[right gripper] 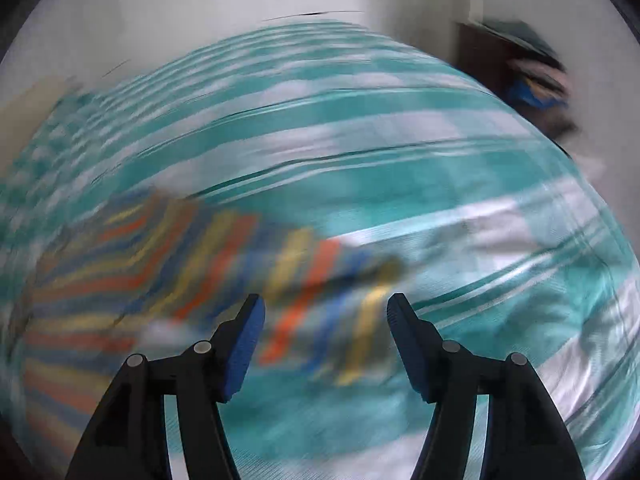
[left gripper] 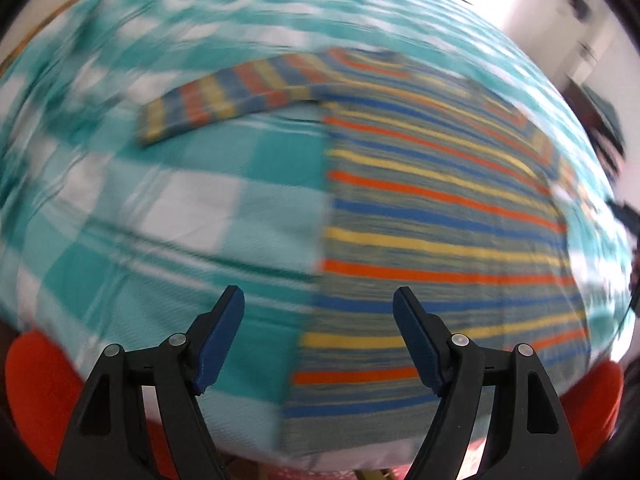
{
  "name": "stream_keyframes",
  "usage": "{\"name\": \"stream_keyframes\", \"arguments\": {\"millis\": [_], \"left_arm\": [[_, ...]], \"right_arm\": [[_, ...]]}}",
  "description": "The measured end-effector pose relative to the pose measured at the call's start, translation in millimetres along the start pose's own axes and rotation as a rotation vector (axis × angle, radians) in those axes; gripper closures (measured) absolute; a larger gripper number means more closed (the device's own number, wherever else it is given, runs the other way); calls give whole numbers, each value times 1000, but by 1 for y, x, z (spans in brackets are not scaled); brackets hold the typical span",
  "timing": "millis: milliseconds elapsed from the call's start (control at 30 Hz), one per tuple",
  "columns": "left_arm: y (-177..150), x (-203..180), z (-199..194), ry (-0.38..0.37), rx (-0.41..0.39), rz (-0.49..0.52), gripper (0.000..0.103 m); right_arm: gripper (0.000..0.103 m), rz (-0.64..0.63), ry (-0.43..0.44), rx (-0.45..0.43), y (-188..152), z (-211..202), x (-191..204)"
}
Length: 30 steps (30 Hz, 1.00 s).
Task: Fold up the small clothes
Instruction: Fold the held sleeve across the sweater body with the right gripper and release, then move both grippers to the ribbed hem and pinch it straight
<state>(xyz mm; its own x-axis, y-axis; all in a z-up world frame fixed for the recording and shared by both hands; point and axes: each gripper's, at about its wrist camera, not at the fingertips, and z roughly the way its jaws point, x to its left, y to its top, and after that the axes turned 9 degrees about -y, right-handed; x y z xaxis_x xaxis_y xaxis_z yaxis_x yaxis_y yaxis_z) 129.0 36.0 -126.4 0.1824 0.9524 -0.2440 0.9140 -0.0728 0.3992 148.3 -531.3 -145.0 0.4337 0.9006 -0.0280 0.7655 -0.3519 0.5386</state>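
Observation:
A small long-sleeved top (left gripper: 436, 216) with orange, blue and yellow stripes lies flat on a teal and white checked cloth (left gripper: 180, 200). One sleeve (left gripper: 228, 96) stretches out to the left. My left gripper (left gripper: 319, 300) is open and empty, above the top's near left edge. In the right wrist view the picture is motion-blurred. The other sleeve (right gripper: 312, 296) lies just ahead of my right gripper (right gripper: 325, 306), which is open and empty.
The checked cloth (right gripper: 400, 160) covers a raised surface. Red shapes (left gripper: 36, 392) show below its near edge. A white wall (right gripper: 200, 12) and dark furniture with piled items (right gripper: 528, 76) stand behind it.

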Motion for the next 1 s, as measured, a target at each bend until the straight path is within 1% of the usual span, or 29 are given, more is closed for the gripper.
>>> {"name": "stream_keyframes", "arguments": {"millis": [33,100,167,200,267,300,333,367,400,467,533,633,700,733,800,833,900,933,1000], "left_arm": [[-1,-11,5,-7,11,37,24],[-6,-36,16,-32,27,127,24],[-17,-55,29,-26,64,201,24],[-22,-58,33,-26,83,218,24],[-39,-64,44,-48,163,252,24],[-50,-65,47,-50,202,268,24],[-61,-64,49,-43,224,284,24],[-73,-63,48,-35,229,301,20],[-81,-63,46,-33,227,316,16],[-97,-63,43,-28,236,364,13],[-105,-65,43,-15,238,411,13],[-105,-67,42,-14,235,405,13],[-105,-67,36,-32,228,399,13],[-104,-66,29,-55,215,389,14],[-99,-58,10,-118,154,340,14],[-94,-51,-1,-145,103,300,13],[-86,-42,-11,-167,47,246,12],[-81,-35,-11,-179,26,212,11],[-77,-28,-3,-175,38,180,11]], "right_arm": [[39,-53,62,3,-12,-15,24],[39,-168,242,26,-46,-49,82],[39,-252,344,58,-78,-69,125],[39,-302,391,90,-101,-79,148],[39,-370,427,169,-143,-86,177],[39,-402,414,221,-165,-87,188],[39,-428,383,267,-182,-84,194],[39,-453,326,323,-203,-81,196],[39,-453,295,333,-213,-81,194],[38,-405,273,304,-228,-90,183],[38,-367,252,323,-232,-90,176],[38,-324,240,334,-235,-87,171],[37,-309,226,331,-236,-92,173],[37,-304,222,332,-236,-94,174],[37,-255,232,316,-232,-103,175],[37,-217,249,296,-230,-110,173],[37,-147,275,226,-221,-127,166],[37,-139,278,197,-217,-133,166],[37,-152,284,176,-212,-136,170]]}}
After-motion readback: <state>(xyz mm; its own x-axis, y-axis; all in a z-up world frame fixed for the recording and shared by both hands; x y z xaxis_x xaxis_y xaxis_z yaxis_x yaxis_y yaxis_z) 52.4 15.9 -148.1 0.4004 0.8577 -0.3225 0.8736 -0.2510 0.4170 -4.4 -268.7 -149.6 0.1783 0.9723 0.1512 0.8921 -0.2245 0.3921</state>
